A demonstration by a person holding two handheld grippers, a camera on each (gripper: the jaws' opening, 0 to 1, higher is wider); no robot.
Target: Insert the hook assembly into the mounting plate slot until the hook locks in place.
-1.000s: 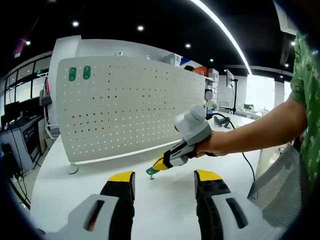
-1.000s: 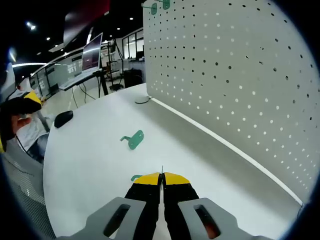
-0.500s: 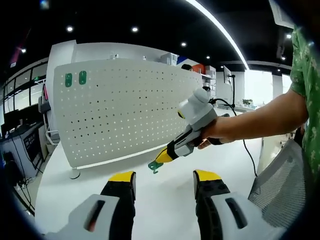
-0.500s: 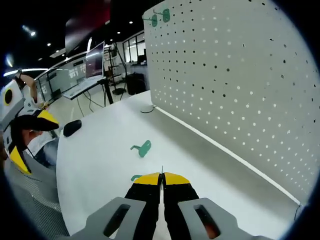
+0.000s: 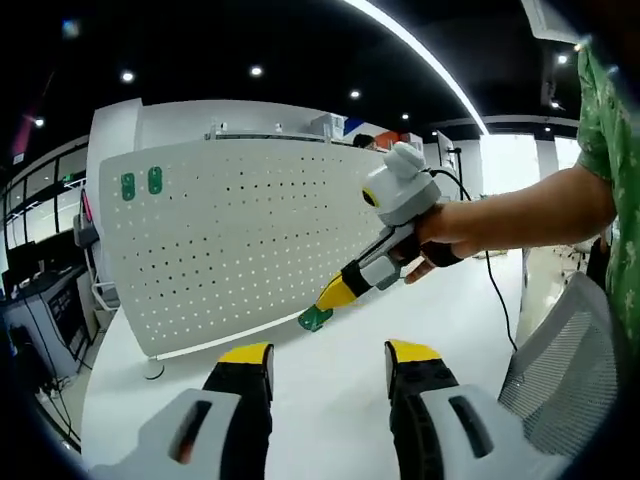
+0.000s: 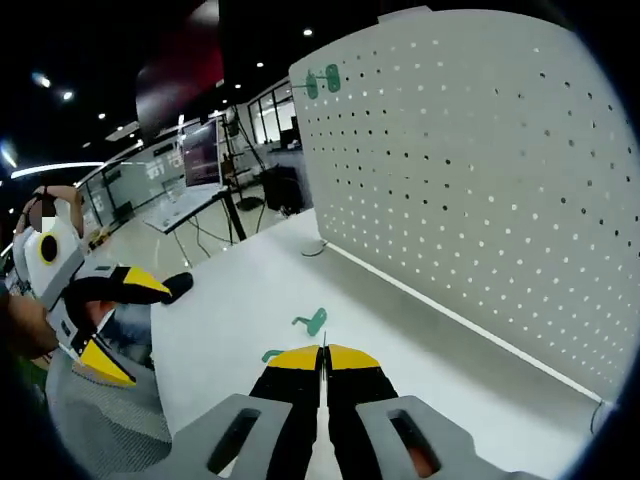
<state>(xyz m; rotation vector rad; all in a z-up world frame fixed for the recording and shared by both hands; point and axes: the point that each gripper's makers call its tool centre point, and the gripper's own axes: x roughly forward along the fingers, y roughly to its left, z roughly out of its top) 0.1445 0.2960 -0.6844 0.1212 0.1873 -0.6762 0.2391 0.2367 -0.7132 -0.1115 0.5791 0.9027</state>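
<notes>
A white pegboard mounting plate [image 5: 230,250] stands upright on the white table [image 5: 330,350]; it also rises at the right of the right gripper view [image 6: 470,200]. Two green hooks [image 5: 140,184] hang at its top corner [image 6: 322,80]. My right gripper [image 5: 328,302], held by a hand, is above the table close to the plate's lower part, shut on a green hook [image 5: 315,319]. In its own view the right gripper [image 6: 323,352] is shut, with a green hook tip [image 6: 271,355] peeking out beside the jaws. A loose green hook [image 6: 314,321] lies on the table. My left gripper [image 5: 328,362] is open and holds nothing; it also shows at the left [image 6: 125,322].
A grey mesh chair back [image 5: 560,370] is at the lower right, and a black cable [image 5: 495,300] trails across the table behind the hand. A dark mouse [image 6: 182,284] sits near the table's far edge. Desks and monitors stand beyond the table.
The right gripper has lifted the green hook off the table and carried it up towards the plate. The left gripper stays open and low.
</notes>
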